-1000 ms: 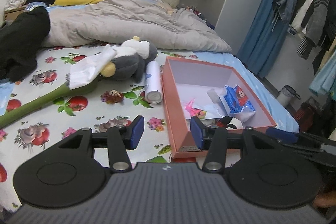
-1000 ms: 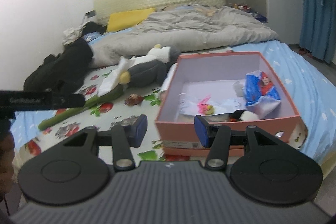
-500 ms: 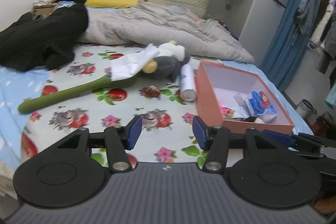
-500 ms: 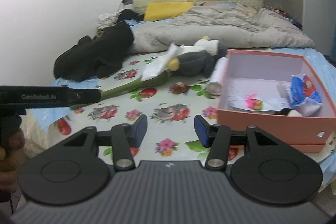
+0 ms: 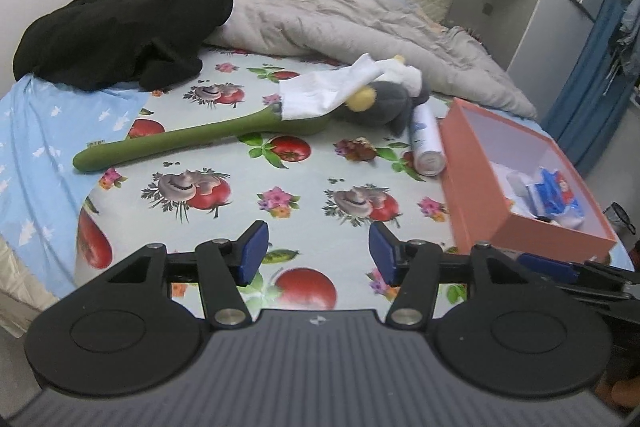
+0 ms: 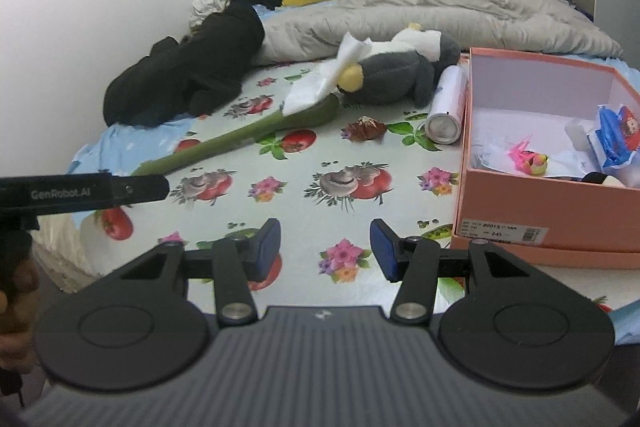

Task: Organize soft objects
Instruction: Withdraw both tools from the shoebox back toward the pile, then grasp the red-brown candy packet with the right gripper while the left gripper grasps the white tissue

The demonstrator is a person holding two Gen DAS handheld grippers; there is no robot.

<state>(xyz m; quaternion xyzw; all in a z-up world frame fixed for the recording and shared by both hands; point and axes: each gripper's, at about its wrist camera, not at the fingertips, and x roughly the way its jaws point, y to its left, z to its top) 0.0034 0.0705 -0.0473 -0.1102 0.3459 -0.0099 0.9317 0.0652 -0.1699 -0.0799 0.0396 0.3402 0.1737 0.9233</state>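
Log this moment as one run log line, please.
left gripper: jaws just opening, empty | right gripper: open, empty | grey plush toy: on bed beside orange box | phase: approach
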